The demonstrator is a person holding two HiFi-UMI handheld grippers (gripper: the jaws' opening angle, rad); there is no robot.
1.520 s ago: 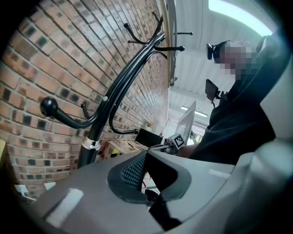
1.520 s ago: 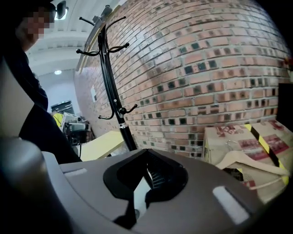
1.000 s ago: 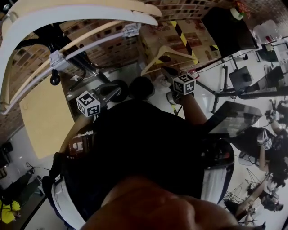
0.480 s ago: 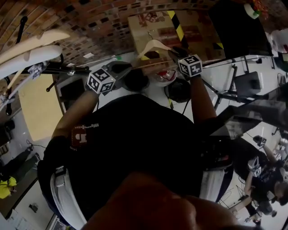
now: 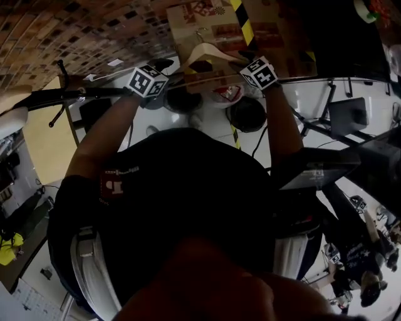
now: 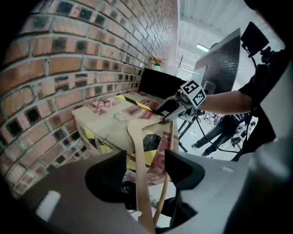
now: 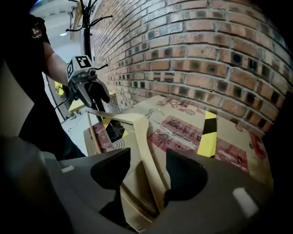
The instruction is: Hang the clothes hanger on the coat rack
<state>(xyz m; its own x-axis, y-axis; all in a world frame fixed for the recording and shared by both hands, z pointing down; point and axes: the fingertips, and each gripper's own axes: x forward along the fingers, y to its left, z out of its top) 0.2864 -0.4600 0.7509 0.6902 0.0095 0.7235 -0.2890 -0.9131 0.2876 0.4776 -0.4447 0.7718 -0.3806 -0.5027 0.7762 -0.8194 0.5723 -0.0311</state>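
Hanger (image 5: pixel 210 53) at twelve o'clock over the cardboard box (image 5: pixel 188 19), one arm inside each gripper. The left gripper (image 6: pixel 145 171) and right gripper (image 7: pixel 149 176) jaws have just opened wide, pads clear, probably to regrip.

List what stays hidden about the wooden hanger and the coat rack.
Wooden hanger: head view, hook too small and dark to tell whether it touches the cardboard box.
Coat rack: right gripper view, top cut off by the upper edge.
Person's legs: head view, hidden by the torso.
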